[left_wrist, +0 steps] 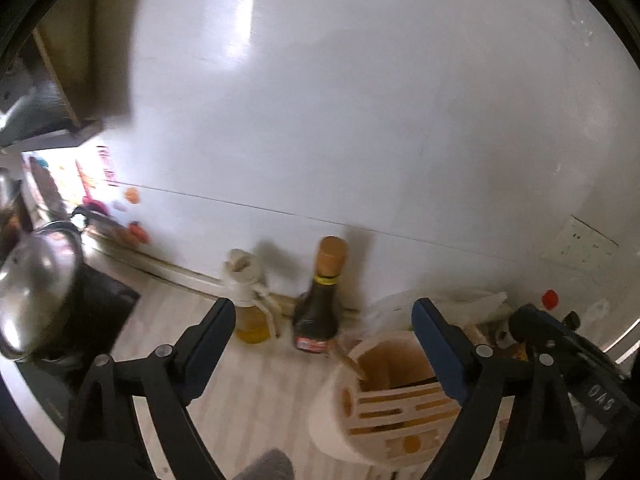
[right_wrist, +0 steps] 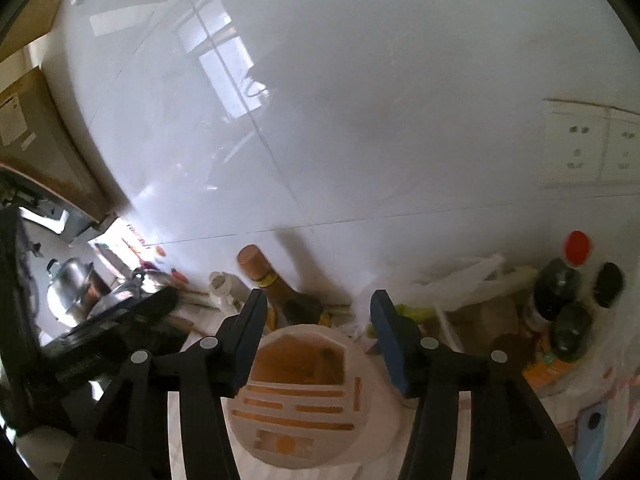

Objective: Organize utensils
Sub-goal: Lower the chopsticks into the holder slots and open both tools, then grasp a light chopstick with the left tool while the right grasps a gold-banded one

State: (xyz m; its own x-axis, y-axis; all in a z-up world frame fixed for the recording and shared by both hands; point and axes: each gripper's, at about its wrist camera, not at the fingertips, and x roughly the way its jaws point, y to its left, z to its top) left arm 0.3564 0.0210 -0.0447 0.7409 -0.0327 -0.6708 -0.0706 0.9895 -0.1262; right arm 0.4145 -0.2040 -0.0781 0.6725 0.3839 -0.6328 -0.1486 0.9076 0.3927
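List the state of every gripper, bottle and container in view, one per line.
left gripper: open, nothing between its fingers
right gripper: open, holding nothing, above the holder
utensil holder: upright on the counter, large compartment looks almost empty
dark sauce bottle: upright, capped, by the wall
oil bottle: upright, closed
red-capped bottle: upright, capped
steel pot: lid on
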